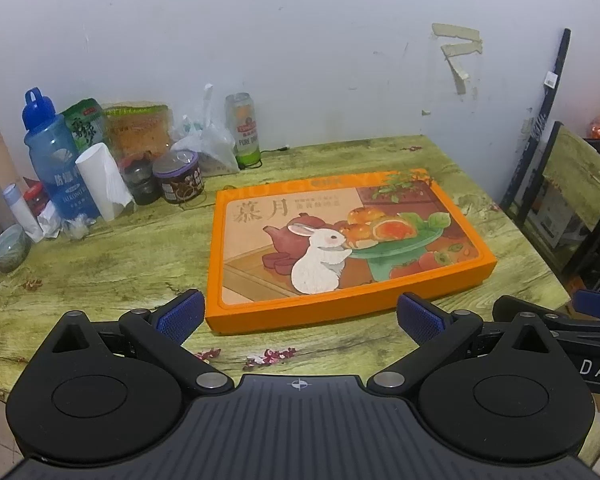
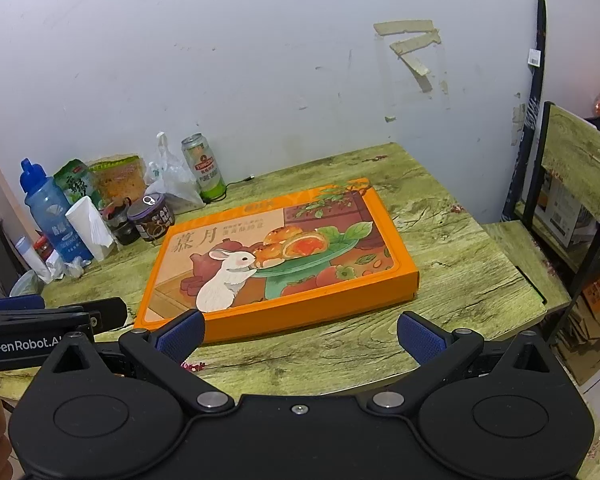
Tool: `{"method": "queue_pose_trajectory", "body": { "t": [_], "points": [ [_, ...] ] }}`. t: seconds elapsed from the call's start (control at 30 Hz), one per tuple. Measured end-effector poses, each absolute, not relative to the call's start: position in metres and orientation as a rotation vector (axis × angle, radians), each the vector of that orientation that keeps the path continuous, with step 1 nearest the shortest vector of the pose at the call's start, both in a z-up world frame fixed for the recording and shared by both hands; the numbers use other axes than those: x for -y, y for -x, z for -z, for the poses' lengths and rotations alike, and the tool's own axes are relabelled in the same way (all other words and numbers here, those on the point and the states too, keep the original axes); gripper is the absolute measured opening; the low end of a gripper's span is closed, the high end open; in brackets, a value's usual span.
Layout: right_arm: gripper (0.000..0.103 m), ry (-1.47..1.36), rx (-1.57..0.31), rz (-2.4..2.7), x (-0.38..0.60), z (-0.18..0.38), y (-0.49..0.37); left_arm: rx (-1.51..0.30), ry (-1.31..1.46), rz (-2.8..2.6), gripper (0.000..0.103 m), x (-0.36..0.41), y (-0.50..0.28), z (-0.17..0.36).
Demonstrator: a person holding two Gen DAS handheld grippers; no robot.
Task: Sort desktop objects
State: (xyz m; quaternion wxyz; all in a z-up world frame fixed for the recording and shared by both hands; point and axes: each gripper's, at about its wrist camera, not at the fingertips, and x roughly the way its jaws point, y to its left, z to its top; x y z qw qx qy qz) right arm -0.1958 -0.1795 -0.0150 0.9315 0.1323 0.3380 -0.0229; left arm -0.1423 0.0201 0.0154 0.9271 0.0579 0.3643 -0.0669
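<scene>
Both tools hover at the near edge of the table (image 1: 100, 264), the left gripper (image 1: 300, 314) and right gripper (image 2: 300, 334) each spread wide and empty. The orange box (image 1: 340, 240) lies flat mid-table, lid on; bottles, jars and a can (image 1: 244, 132) cluster far left. This fits sorting either ahead or finished, so no step shows.

we see bare tabletop (image 1: 100, 280) left of the orange box (image 1: 340, 240); bottles and jars (image 1: 100, 168) crowd the far left corner, a chair (image 2: 572, 184) blocks the right.
</scene>
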Motion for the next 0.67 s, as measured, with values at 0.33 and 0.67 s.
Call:
{"method": "queue_pose_trajectory", "body": {
  "t": [0.33, 0.67],
  "points": [
    [0.103, -0.276, -0.695, 0.05, 0.184, 0.016, 0.192, -0.749, -0.121, 0.137, 0.103, -0.017, 0.136, -0.015],
    [0.103, -0.28, -0.702, 0.048, 0.187, 0.018, 0.184, -0.759, -0.121, 0.131, 0.103, -0.015, 0.131, -0.013]
  ]
}}
